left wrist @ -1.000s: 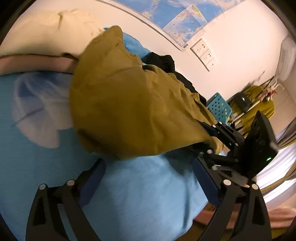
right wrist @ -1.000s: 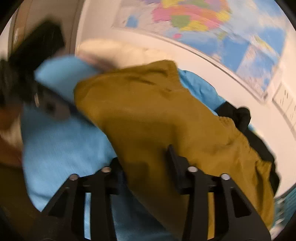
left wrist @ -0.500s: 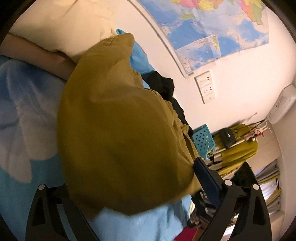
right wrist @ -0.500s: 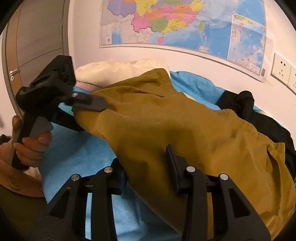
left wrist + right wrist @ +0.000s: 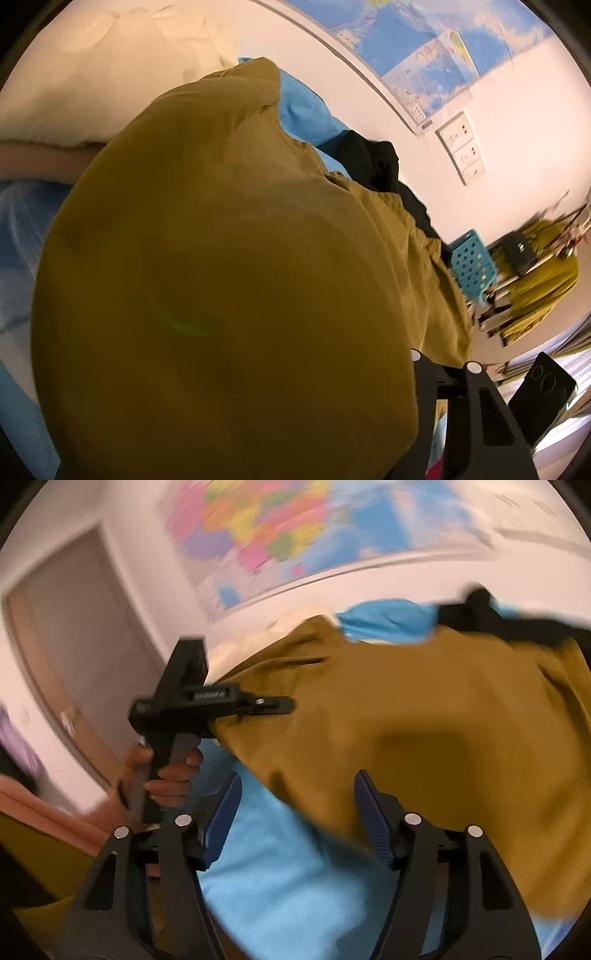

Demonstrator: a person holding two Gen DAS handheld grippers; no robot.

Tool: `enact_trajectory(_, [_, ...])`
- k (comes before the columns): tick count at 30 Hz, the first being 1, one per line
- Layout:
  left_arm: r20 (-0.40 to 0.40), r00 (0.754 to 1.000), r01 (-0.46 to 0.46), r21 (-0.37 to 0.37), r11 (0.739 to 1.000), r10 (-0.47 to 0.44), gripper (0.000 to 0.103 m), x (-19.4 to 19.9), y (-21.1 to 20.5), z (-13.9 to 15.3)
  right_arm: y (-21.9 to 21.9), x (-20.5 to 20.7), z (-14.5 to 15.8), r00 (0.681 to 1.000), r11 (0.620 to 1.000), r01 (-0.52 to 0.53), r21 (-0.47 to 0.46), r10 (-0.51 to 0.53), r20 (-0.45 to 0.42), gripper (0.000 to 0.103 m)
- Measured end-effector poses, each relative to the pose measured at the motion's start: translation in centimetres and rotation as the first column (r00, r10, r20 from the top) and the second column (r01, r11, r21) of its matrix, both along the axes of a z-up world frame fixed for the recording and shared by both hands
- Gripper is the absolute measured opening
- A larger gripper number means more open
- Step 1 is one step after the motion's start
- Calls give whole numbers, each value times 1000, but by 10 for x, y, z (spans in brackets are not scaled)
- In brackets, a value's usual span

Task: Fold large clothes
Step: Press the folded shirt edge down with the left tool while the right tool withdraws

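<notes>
A large mustard-yellow garment (image 5: 229, 277) lies over a blue bedsheet (image 5: 280, 893) and fills most of the left wrist view. In the right wrist view the left gripper (image 5: 273, 705) is clamped on the garment's (image 5: 424, 716) near left edge and holds it lifted off the sheet. In its own view the cloth hides its left finger; only the right finger (image 5: 476, 402) shows. My right gripper (image 5: 295, 819) is open and empty, just off the garment's lower edge above the sheet.
A cream pillow (image 5: 110, 74) lies at the head of the bed. A black garment (image 5: 373, 162) sits beyond the yellow one by the wall. A map (image 5: 295, 528) hangs above. A teal basket (image 5: 472, 266) and a clothes rack (image 5: 539, 266) stand beside the bed.
The left gripper has pushed further under the yellow garment and lifted its edge. The right gripper has opened, let go of the cloth and backed off toward the near side.
</notes>
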State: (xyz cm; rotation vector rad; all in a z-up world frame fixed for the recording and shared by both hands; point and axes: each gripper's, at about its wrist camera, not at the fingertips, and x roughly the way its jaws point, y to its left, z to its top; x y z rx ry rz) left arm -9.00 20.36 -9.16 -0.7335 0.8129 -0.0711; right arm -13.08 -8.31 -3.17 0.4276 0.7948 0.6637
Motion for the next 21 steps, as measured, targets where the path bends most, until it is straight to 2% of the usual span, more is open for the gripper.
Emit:
enact_trajectory(3, [-5,1000,0,45,999,0,60,0,-4,1,-55,-28,-17,983,982,159,107,-147,-113,76])
enact_trajectory(6, [-6,1000,2,78,997,-1,60,2,-7,2,-86,-51,-29,949,948,281,147,-252,-190,77])
enact_trajectory(8, [-3,1000,5,96,995,-4,60,0,-8,3,-96,-58,-34,933,933,324,158,-287,-218,77])
enact_trajectory(11, [0,1000,12,118,993,-12,60,-1,-10,4,-104,-64,-40,906,913,378,151,-332,-261,78])
enact_trajectory(15, [4,1000,23,118,993,-24,60,-1,-9,3,-109,-61,-45,877,895,427,126,-376,-298,81])
enact_trajectory(21, [11,999,37,112,993,-38,60,-3,-7,2,-115,-57,-53,825,859,506,81,-454,-336,81])
